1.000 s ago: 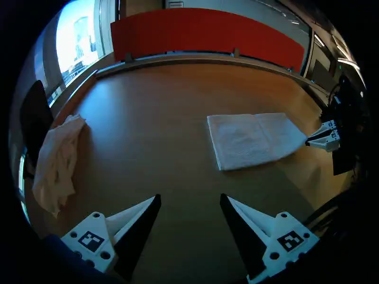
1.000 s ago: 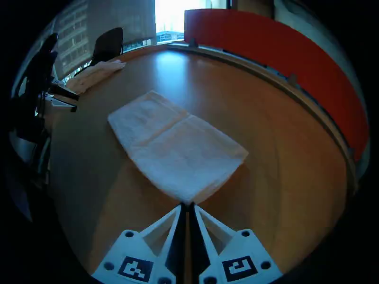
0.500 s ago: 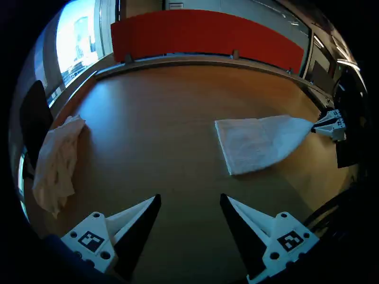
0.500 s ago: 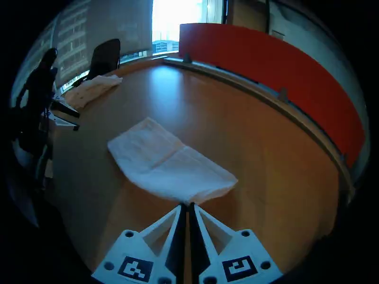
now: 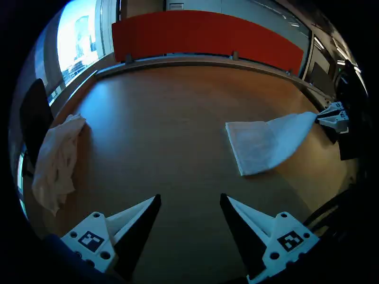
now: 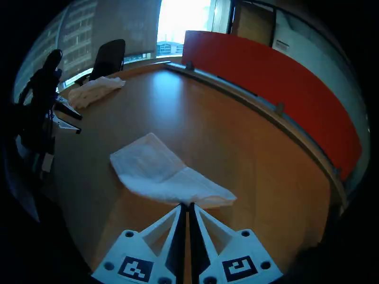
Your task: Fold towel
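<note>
white fingers of the right gripper are pinched together on one corner of the towel, lifted off the wooden table. the left gripper hovers low near the table's edge, fingers wide apart, holding nothing. the towel's long axis slopes from that raised corner down to its flat end mid-table.

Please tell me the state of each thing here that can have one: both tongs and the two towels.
folded towel: one corner lifted, the rest flat on the table
right tongs: shut on the folded towel's lifted corner
left tongs: open, holding nothing
crumpled towel: heaped at the table's edge
</note>
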